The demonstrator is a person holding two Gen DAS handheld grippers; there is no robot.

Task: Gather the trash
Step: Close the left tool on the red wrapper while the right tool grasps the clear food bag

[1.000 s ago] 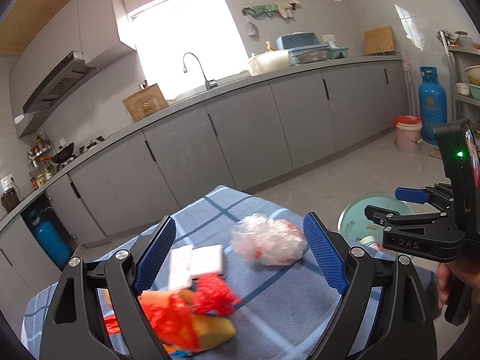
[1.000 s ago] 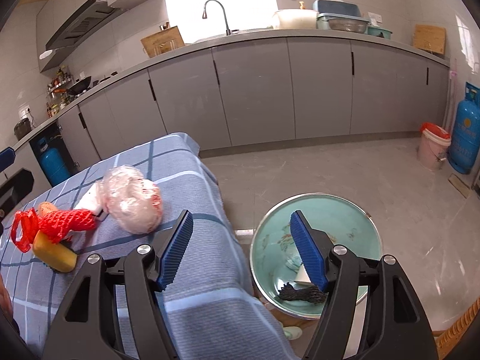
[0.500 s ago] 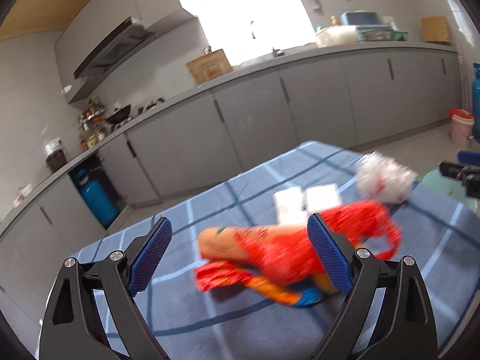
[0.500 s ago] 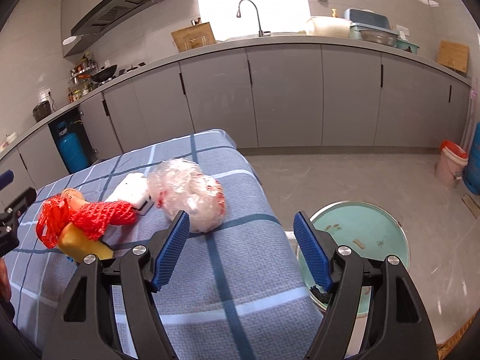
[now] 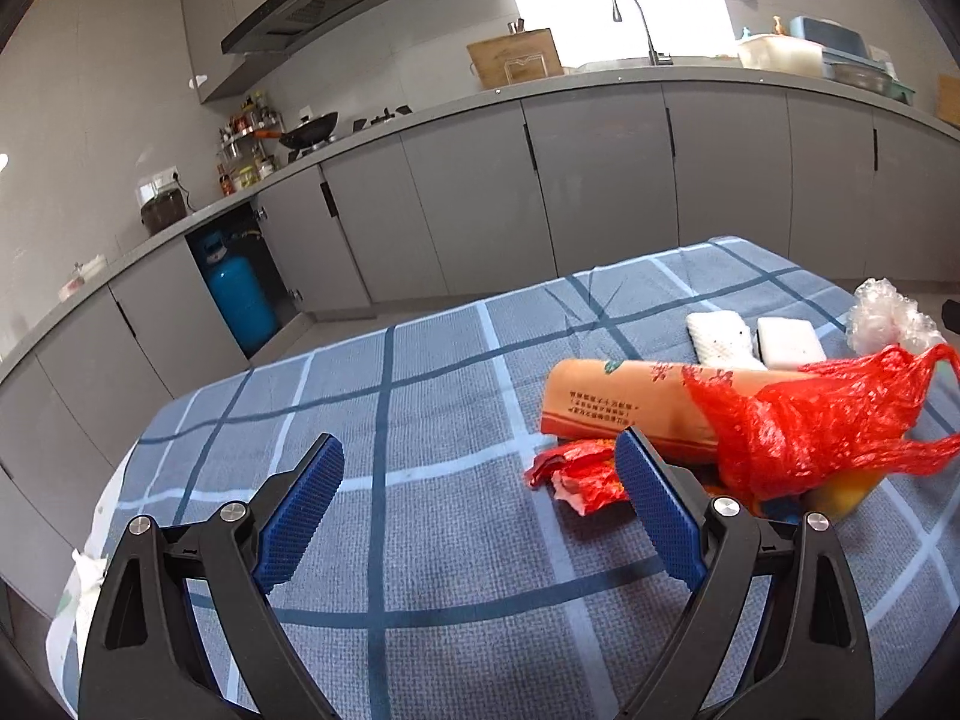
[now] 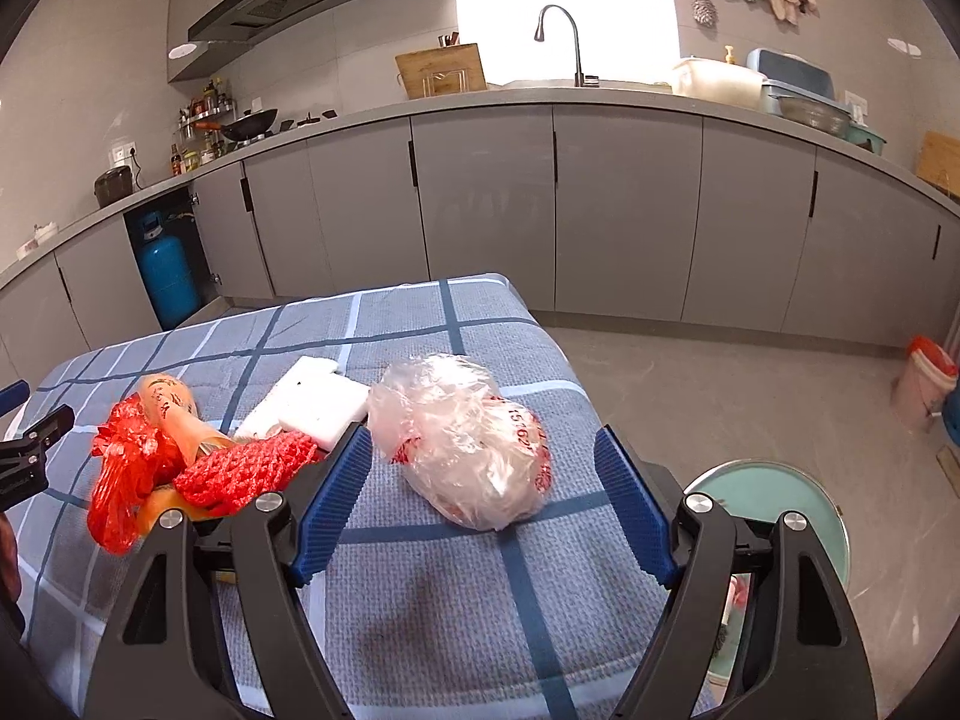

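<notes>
Trash [image 6: 468, 450]: crumpled clear plastic bag

Right gripper [image 6: 483, 501] moves off the teal basin [image 6: 831, 516] and now sits over the table, jaws just opening wider, clear plastic bag [image 6: 465, 441] between them, untouched. Left gripper [image 5: 480, 507] swings away from that bag, now left of the red bag [image 5: 822, 420].
</notes>
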